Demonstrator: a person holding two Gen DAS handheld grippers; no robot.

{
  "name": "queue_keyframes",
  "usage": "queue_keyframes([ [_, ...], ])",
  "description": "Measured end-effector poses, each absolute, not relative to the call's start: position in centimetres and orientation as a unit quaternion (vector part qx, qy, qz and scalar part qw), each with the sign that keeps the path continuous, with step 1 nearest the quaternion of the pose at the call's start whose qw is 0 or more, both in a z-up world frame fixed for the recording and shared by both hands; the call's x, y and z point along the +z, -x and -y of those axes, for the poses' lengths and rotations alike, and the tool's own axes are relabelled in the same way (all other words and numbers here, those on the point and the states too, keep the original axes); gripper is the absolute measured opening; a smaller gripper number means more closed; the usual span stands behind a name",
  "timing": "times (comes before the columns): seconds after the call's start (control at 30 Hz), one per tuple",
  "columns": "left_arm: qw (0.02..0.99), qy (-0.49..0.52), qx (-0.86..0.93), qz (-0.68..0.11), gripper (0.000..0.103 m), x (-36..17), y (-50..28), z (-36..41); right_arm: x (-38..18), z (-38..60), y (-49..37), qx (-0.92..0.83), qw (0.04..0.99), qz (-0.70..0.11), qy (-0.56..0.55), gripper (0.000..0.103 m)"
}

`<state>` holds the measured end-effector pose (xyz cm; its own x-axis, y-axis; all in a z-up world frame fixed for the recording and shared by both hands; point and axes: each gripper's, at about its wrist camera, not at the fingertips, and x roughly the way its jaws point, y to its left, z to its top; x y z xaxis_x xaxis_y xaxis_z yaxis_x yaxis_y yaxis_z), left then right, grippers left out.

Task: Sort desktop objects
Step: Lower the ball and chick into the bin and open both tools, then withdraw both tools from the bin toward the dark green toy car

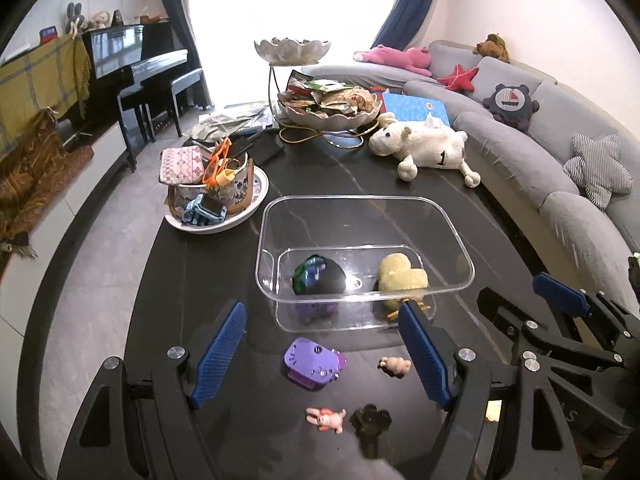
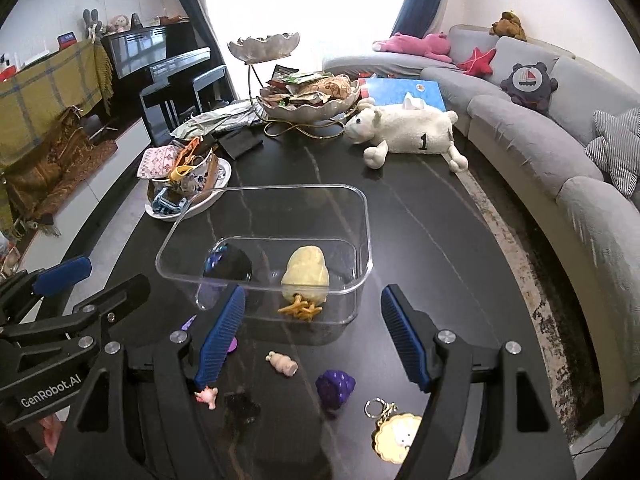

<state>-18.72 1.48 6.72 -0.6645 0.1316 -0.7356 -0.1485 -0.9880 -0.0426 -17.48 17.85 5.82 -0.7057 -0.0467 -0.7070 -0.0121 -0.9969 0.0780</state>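
Clear plastic makes up the box (image 1: 366, 240) in the middle of my dark stone table (image 1: 320, 168), and it already holds a fuzzy yellow chick toy (image 1: 400, 276) and a dark round ball with green and blue patches (image 1: 318, 276). More little things wait on the table edge closest to me, outside the box. I see a flat purple plastic toy (image 1: 314, 364), a tiny tan bear figure (image 1: 395, 367), a small pink bunny figure (image 1: 327, 419), a dark lumpy figure (image 1: 371, 420), a purple grape-shaped toy (image 2: 335, 387) and a round yellow keychain with a metal ring (image 2: 396, 432).

My left gripper (image 1: 320, 356) is open with nothing in it. The flat purple toy lies right between its two blue pads, a bit ahead and below. Its long side runs across, from one pad toward the other. My right gripper (image 2: 312, 340) is open and empty too, and the tan bear and the grape toy sit between its pads.

I think my left hand is best placed for the purple toy. It needs to go down, then lift the toy over the near wall of the box
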Motion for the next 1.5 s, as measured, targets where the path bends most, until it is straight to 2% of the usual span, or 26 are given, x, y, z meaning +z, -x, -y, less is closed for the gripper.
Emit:
queue_keyframes([
  [0.8,0.076,0.383,0.921,-0.005,0.076,7.8,11.0,-2.2,6.8,-18.6,10.2,-0.931,0.022,0.041,-0.362,0.068],
  [1.17,0.097,0.404,0.91,0.017,0.075,5.4,8.8,-3.0,4.9,-19.5,7.9,-0.925,0.016,0.043,-0.377,0.065],
  [1.5,0.097,0.427,0.899,0.005,0.074,2.5,7.7,-3.3,1.9,-19.5,6.7,-0.914,0.017,0.041,-0.404,0.061],
])
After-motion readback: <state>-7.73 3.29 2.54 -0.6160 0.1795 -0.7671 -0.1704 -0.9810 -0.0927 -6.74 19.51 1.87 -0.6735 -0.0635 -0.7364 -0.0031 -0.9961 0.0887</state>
